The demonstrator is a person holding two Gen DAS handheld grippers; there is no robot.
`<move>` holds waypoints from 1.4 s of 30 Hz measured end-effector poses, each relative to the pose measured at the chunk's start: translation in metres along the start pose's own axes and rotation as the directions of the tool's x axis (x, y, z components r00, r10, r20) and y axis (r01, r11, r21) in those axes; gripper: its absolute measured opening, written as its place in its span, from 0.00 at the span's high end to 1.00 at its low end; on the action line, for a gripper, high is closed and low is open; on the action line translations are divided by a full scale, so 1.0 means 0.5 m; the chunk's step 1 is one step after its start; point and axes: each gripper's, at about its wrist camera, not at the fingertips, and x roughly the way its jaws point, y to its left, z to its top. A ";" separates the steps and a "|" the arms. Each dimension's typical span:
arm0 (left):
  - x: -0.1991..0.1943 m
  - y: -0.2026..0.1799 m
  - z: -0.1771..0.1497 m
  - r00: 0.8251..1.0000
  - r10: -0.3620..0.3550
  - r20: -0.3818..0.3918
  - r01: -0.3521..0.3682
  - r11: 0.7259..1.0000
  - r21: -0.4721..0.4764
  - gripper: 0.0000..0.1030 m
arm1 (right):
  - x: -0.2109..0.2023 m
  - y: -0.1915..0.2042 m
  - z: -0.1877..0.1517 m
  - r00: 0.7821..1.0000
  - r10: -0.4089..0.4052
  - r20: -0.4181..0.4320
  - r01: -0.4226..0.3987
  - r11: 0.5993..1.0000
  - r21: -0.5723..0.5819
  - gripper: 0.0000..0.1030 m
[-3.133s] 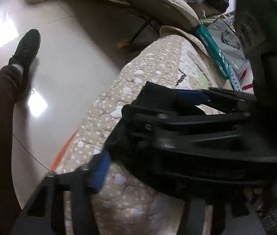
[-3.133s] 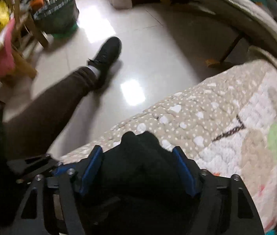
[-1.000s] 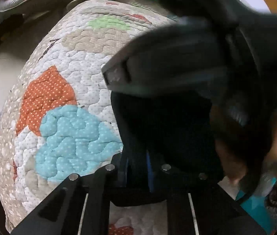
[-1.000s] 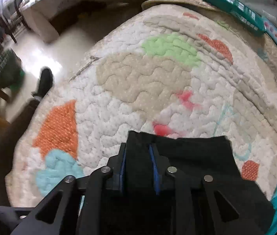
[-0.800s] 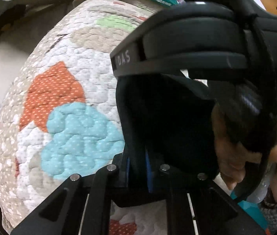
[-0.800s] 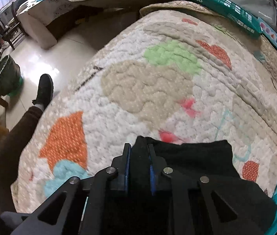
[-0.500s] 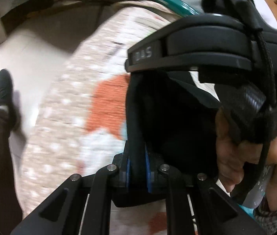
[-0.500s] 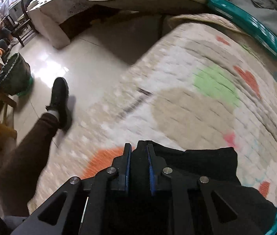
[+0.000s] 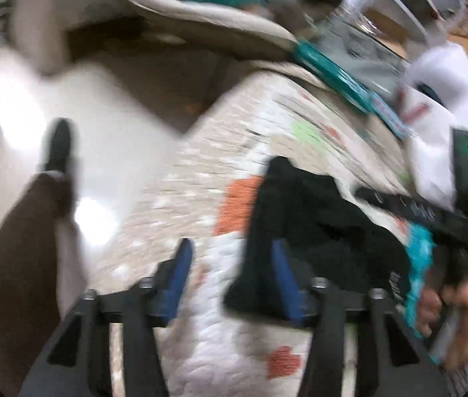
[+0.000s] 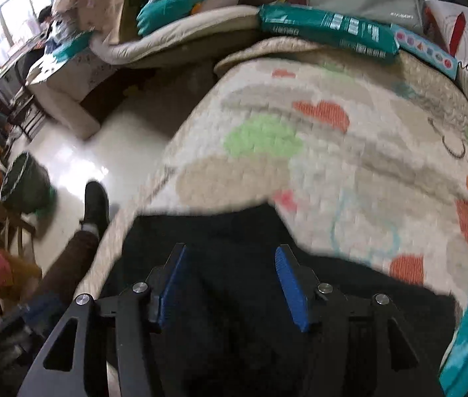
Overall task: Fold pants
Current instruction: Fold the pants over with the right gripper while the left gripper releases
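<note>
Both hand-held grippers, left (image 9: 230, 264) and right (image 10: 230, 274), opening, gripping nothing; black pants (image 10: 234, 231) dropped by the bed's (image 10: 350, 165) near edge.

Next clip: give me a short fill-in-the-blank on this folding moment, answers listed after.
1. The pants are ____ in colour.
2. They lie on a patterned ____.
3. The pads of the right claw are ____ in colour.
4. The person's shoe stands on the ____.

Missing words: black; quilt; blue; floor
</note>
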 end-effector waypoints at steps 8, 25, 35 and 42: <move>-0.041 0.004 -0.116 0.979 0.205 -0.006 -0.204 0.977 0.060 0.46 | 0.034 -0.019 -0.111 0.993 -0.108 -0.054 0.109 0.994 0.006 0.39; -0.027 -0.142 -0.044 0.994 0.107 -0.015 -0.101 0.970 0.222 0.46 | -0.079 -0.163 -0.207 0.999 -0.014 0.037 0.003 0.957 0.291 0.22; 0.056 -0.155 -0.002 0.992 0.099 -0.080 -0.074 0.962 0.264 0.45 | -0.105 -0.164 -0.155 0.980 0.090 0.177 -0.141 0.943 0.303 0.22; 0.126 -0.146 -0.002 0.990 0.069 -0.119 -0.040 0.973 0.229 0.45 | 0.000 -0.036 -0.033 0.991 0.120 0.066 -0.123 0.991 0.046 0.30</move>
